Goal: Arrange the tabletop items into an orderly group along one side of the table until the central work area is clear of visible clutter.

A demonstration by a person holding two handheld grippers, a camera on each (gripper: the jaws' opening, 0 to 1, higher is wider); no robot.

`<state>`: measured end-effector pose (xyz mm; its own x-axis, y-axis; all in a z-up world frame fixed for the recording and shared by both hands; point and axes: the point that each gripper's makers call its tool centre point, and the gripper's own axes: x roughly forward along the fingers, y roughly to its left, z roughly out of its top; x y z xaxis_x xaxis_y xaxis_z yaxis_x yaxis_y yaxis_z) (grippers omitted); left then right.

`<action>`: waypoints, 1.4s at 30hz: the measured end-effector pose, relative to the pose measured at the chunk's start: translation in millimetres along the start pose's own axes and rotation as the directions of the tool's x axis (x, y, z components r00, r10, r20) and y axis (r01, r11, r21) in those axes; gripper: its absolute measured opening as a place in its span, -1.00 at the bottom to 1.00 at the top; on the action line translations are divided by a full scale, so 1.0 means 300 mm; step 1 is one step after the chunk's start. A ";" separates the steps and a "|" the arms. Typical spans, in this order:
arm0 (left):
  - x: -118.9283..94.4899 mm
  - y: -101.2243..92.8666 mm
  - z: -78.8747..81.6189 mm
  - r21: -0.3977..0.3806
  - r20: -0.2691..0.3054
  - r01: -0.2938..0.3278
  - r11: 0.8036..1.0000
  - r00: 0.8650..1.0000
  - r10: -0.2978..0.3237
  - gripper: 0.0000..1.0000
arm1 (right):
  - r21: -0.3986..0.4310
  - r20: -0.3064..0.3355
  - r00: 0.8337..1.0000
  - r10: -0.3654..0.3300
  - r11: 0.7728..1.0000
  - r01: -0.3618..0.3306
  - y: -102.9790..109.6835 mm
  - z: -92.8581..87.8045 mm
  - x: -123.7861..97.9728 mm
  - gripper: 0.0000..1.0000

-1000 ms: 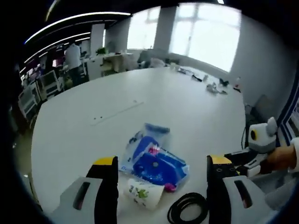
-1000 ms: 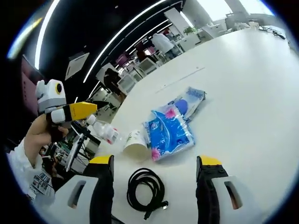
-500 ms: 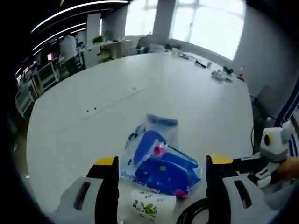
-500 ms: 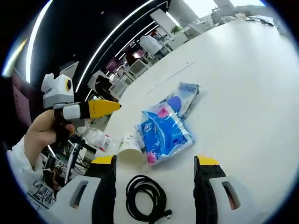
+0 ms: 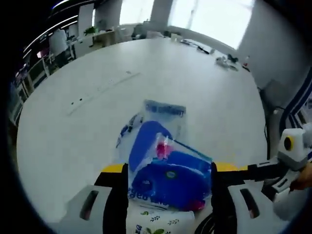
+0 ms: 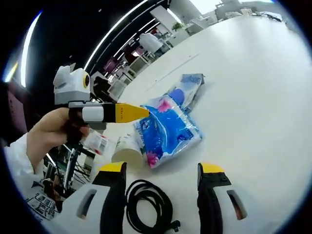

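The left gripper (image 5: 165,180) hangs open over the blue tissue pack (image 5: 168,178), which lies near the table (image 5: 87,112) edge. Beside the pack lie a paper cup (image 6: 124,148) and a black cable (image 6: 148,209), the cable between the open right gripper (image 6: 158,170) jaws.

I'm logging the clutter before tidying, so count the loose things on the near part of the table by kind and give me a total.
Blue packs: 2, a front pack and a rear pack
Paper cup: 1
Black cable: 1
Bottle: 1, partly hidden behind the left hand-held gripper
Total: 5
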<state>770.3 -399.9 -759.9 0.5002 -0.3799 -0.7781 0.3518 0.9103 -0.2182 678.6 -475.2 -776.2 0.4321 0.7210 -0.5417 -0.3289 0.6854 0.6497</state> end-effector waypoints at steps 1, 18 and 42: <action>0.004 -0.002 -0.002 -0.008 -0.003 0.005 1.000 1.000 -0.005 0.29 | -0.002 -0.003 1.000 -0.007 1.000 0.007 0.004 0.001 0.009 -0.01; -0.008 0.003 -0.064 -0.233 0.002 -0.009 0.972 1.000 0.010 -0.42 | -0.013 -0.028 0.986 -0.166 0.986 0.166 -0.058 -0.006 0.051 -0.92; -0.131 -0.224 0.030 -0.177 0.085 0.090 0.980 0.993 -0.076 -1.00 | 0.025 0.106 0.967 -0.233 0.973 0.231 -0.191 0.238 -0.231 -1.00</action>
<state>734.0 -447.6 -709.3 0.5378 -0.4604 -0.7063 0.2500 0.8871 -0.3880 727.2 -571.9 -737.8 0.5836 0.5267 -0.6181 -0.1987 0.8306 0.5202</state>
